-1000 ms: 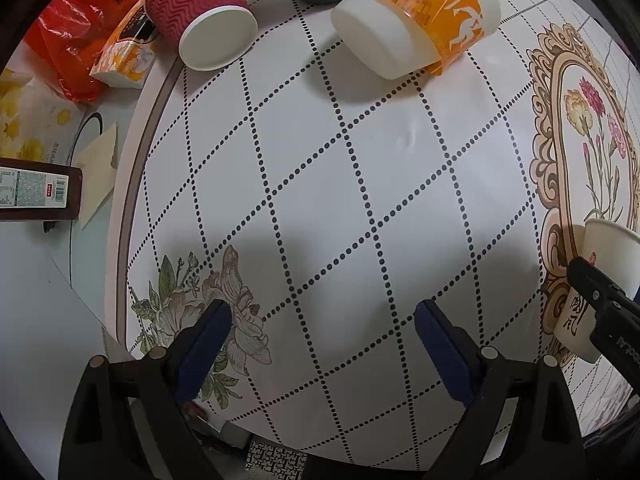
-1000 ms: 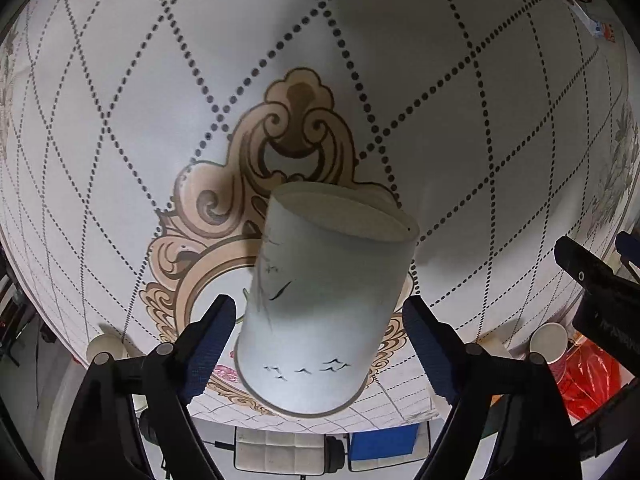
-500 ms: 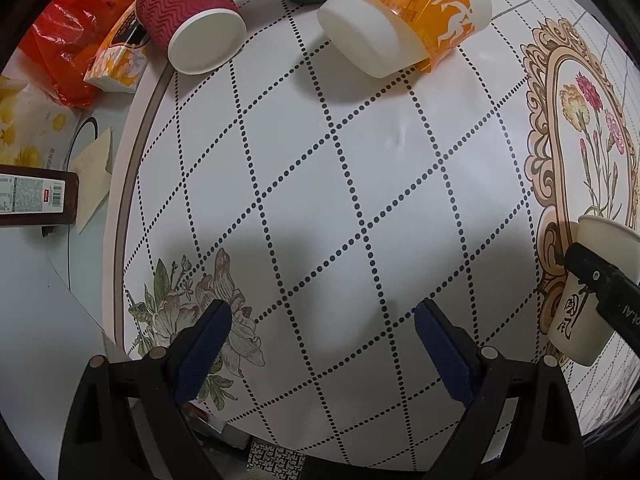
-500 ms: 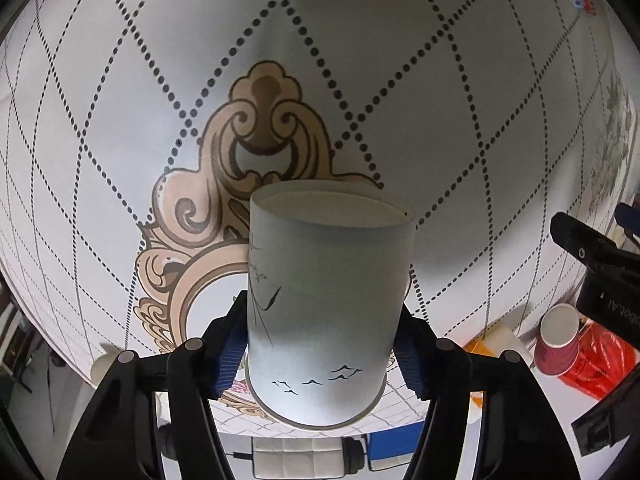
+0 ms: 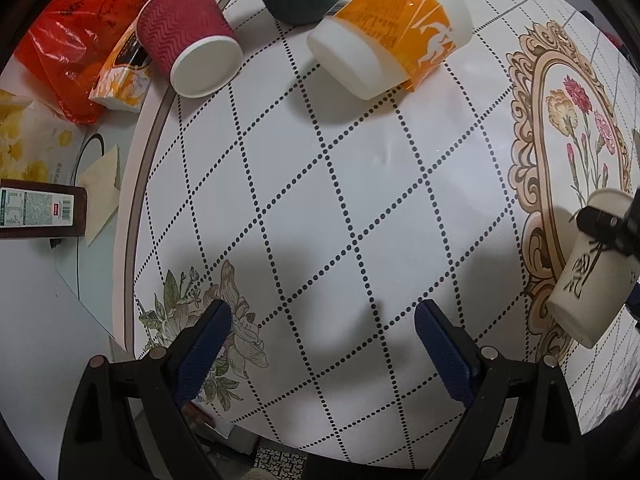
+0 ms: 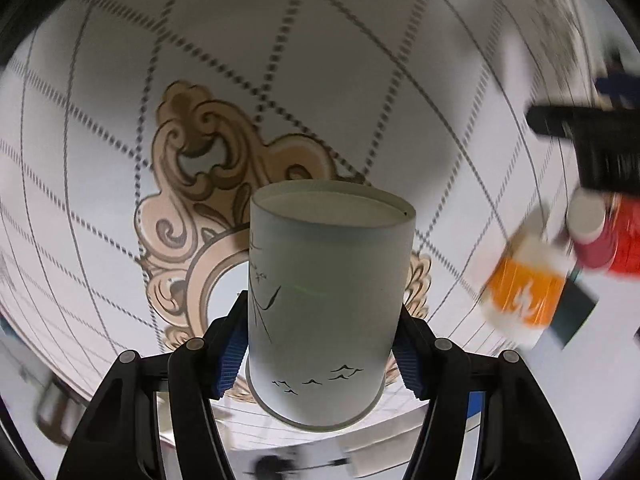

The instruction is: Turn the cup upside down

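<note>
While the left hand-held gripper (image 5: 320, 344) gapes, the right hand-held gripper (image 6: 320, 344) clamps the paper cup (image 6: 326, 300).

The cup (image 6: 326, 308) looks like matt white paper, smooth, with thin ink-style drawing. The right hand-held gripper (image 6: 322, 344) has matt black plastic arms and ribbed blue pads (image 6: 232, 350). The tabletop (image 5: 320, 200) carries a smooth, faintly glossy printed cover. The red cup (image 5: 186, 40) is ribbed, corrugated paper with a smooth white inside. The orange tub (image 5: 394, 36) is matt white plastic under a glossy film wrap. The red bag (image 5: 68, 52) is thin, shiny, crinkled plastic.
</note>
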`<move>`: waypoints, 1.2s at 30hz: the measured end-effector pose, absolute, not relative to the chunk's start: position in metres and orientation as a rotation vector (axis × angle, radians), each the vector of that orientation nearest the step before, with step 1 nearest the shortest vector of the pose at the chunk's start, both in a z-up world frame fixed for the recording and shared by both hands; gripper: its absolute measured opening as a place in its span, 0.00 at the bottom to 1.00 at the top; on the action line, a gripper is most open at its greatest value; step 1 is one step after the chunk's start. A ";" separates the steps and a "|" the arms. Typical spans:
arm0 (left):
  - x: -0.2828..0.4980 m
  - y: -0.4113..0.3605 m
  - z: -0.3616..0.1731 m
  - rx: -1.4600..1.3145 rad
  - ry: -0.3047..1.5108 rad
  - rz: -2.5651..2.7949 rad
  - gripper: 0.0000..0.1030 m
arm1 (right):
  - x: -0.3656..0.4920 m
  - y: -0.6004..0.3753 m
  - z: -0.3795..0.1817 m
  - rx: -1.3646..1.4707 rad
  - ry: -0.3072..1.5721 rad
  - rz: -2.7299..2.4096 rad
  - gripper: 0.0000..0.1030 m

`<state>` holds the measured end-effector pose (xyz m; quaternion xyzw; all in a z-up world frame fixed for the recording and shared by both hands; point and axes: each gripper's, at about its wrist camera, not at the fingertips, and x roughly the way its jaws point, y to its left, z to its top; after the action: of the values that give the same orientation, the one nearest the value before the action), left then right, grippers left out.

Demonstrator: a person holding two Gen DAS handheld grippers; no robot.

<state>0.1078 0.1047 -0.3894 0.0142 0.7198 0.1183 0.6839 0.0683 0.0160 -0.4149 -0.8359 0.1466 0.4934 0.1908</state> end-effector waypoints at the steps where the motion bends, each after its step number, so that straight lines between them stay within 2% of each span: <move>1: 0.108 0.102 -0.388 0.039 1.611 0.263 0.91 | 0.072 0.019 -0.414 -2.312 0.465 1.370 0.64; 12: 0.111 0.076 -0.371 0.092 1.594 0.221 0.91 | 0.125 0.037 -0.407 -1.810 1.053 1.169 0.64; 25: 0.110 0.063 -0.369 0.106 1.587 0.197 0.91 | 0.186 -0.014 -0.412 -1.065 1.605 0.827 0.64; 36: 0.110 0.063 -0.367 0.111 1.579 0.189 0.91 | 0.246 -0.052 -0.424 -0.652 1.827 0.634 0.64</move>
<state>0.1102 0.0633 -0.3673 0.0496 0.7085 0.0849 0.6989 0.2458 -0.0525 -0.4235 -0.2722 0.7631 0.2648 0.5229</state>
